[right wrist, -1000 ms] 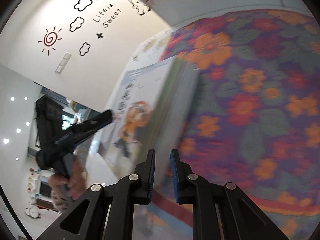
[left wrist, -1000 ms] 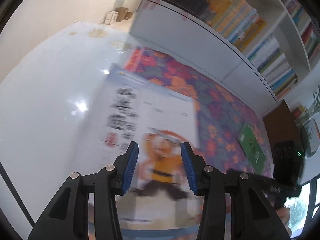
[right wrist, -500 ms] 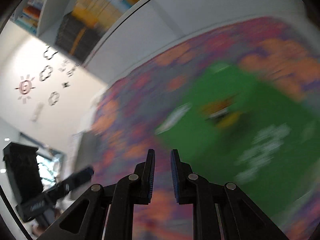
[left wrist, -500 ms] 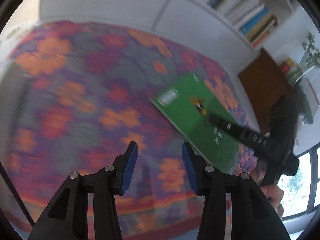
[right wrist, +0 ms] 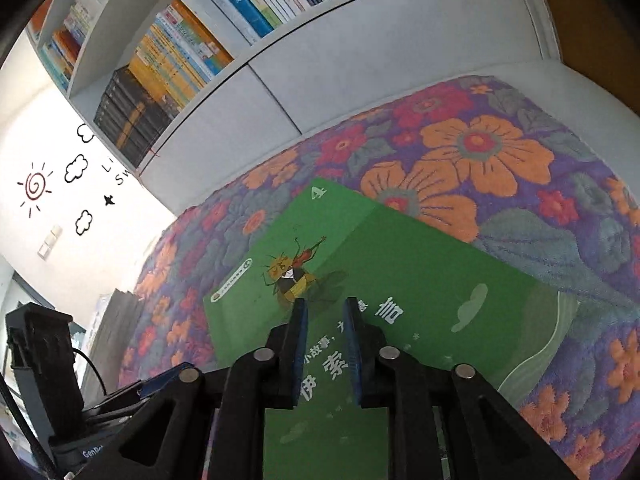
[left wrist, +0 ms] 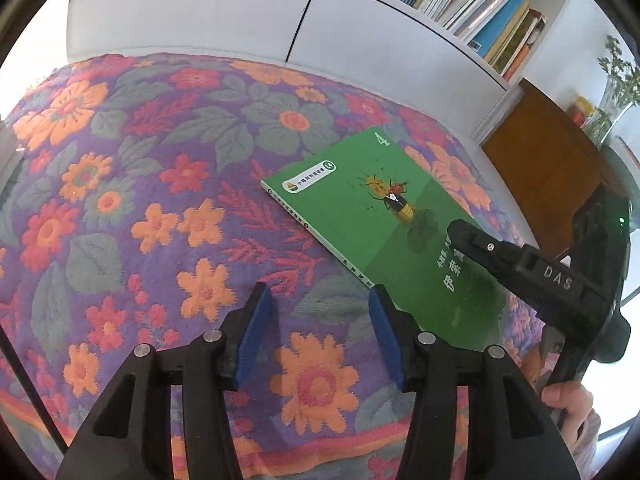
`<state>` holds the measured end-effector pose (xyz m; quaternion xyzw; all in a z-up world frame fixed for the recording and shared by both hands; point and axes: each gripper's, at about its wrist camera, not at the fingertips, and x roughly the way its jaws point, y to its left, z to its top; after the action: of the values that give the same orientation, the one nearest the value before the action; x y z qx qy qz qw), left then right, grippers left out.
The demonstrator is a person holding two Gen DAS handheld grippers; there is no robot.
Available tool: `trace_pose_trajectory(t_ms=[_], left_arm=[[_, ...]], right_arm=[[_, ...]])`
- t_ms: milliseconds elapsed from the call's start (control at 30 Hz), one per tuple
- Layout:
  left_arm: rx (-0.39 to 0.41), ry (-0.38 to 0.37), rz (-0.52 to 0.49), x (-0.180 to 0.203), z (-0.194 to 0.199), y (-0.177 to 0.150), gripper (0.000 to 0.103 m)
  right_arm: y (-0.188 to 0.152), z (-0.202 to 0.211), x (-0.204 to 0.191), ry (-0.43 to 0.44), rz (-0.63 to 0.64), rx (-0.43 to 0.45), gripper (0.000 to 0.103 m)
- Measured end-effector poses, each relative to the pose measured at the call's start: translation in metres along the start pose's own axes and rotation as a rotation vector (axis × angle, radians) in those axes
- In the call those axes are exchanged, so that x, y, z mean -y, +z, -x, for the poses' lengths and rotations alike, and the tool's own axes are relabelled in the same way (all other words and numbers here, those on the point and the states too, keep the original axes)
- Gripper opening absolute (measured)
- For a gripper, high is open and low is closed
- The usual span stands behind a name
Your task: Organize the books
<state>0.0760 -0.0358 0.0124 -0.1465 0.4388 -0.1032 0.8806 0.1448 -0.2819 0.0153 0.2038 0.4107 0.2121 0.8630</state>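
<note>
The left gripper [left wrist: 318,330] hangs over the flowered cloth [left wrist: 160,184], its fingers [left wrist: 256,332] fairly wide and bare; they have just been opening, with nothing between them. The green book [left wrist: 372,216] lies flat on the cloth just to the right of these fingers, its near spine corner almost at the right fingertip. Its long axis runs aslant, from up-left by the spine to down-right toward the person's hand [left wrist: 568,400].

The right gripper [right wrist: 323,320] is plainly the nearer: it hovers directly over the book's cover [right wrist: 420,272], above the title. Its fingers [right wrist: 298,336] stand narrow, with only a small gap that has just been growing, and hold nothing. Whether the tips touch the cover I cannot tell.

Behind the cloth rises a white bookshelf [right wrist: 224,92] packed with books, probably where this one belongs.
</note>
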Motion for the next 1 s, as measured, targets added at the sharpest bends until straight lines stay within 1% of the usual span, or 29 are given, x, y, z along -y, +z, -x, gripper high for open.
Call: trace_pose_trajectory(t_ms=[100, 133, 333, 567, 700, 1000], left_arm=[[0.012, 0.011, -0.015, 0.003, -0.002, -0.002, 0.049], [0.015, 0.017, -0.023, 0.005, -0.003, -0.002, 0.049], [0.028, 0.029, -0.039, 0.006, -0.003, -0.002, 0.05], [0.038, 0.056, -0.067, 0.012, -0.005, -0.004, 0.051], [0.039, 0.046, -0.058, 0.009, -0.005, -0.004, 0.052], [0.041, 0.053, -0.069, 0.01, -0.005, -0.005, 0.053]], right_arm=[[0.001, 0.0, 0.011, 0.059, -0.061, -0.007, 0.018], [0.001, 0.002, 0.012, 0.066, -0.068, -0.009, 0.018], [0.0, 0.001, 0.002, 0.025, -0.016, -0.006, 0.019], [0.0, 0.0, 0.009, 0.063, -0.06, -0.012, 0.018], [0.0, 0.001, 0.007, 0.054, -0.049, -0.011, 0.019], [0.001, 0.0, 0.008, 0.058, -0.05, -0.012, 0.019]])
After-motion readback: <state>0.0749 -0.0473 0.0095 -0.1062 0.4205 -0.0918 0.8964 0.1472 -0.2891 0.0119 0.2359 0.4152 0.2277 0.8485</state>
